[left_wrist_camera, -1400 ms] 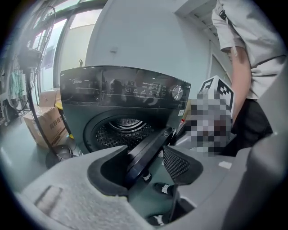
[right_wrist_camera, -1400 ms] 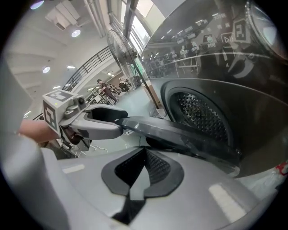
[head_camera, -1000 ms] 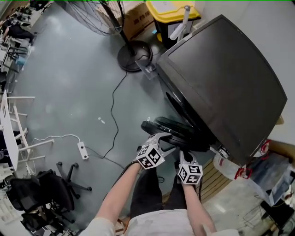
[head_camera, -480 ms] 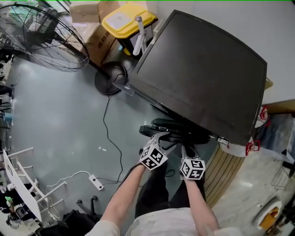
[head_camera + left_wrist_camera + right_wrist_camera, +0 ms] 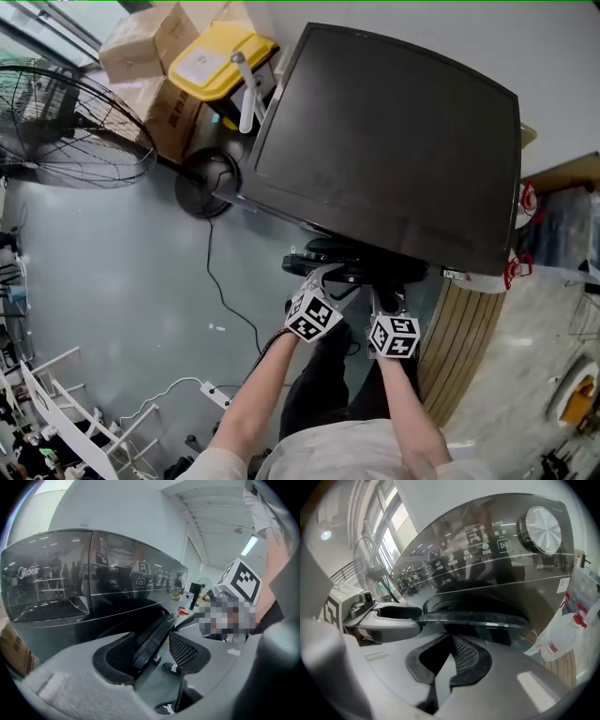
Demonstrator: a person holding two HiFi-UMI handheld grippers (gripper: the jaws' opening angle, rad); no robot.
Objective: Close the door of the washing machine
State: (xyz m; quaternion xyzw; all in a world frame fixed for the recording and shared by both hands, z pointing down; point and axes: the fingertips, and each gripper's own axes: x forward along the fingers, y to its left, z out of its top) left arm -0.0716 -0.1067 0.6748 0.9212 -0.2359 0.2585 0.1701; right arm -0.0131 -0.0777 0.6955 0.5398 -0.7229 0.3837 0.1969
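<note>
The dark washing machine (image 5: 394, 141) fills the upper middle of the head view. Its round glass door (image 5: 349, 263) stands ajar below the front panel. My left gripper (image 5: 328, 279) is at the door's left rim. In the left gripper view the door's rim (image 5: 152, 641) runs between the two pads, and the left gripper (image 5: 150, 644) is shut on it. My right gripper (image 5: 380, 298) sits just below the door's right part. Seen from the right gripper view, the door (image 5: 473, 618) lies across just beyond the right gripper (image 5: 451, 641), whose pads meet with nothing between them. The drum opening (image 5: 454, 605) shows behind it.
A standing fan (image 5: 70, 131), cardboard boxes (image 5: 155, 56) and a yellow-lidded bin (image 5: 211, 61) stand left of the machine. A cable (image 5: 225, 291) and power strip (image 5: 217, 396) lie on the grey floor. A plastic bag (image 5: 565, 630) hangs at the machine's right.
The head view has swung so the machine sits more squarely ahead. The door has moved nearer to the machine's front, with both grippers staying at it.
</note>
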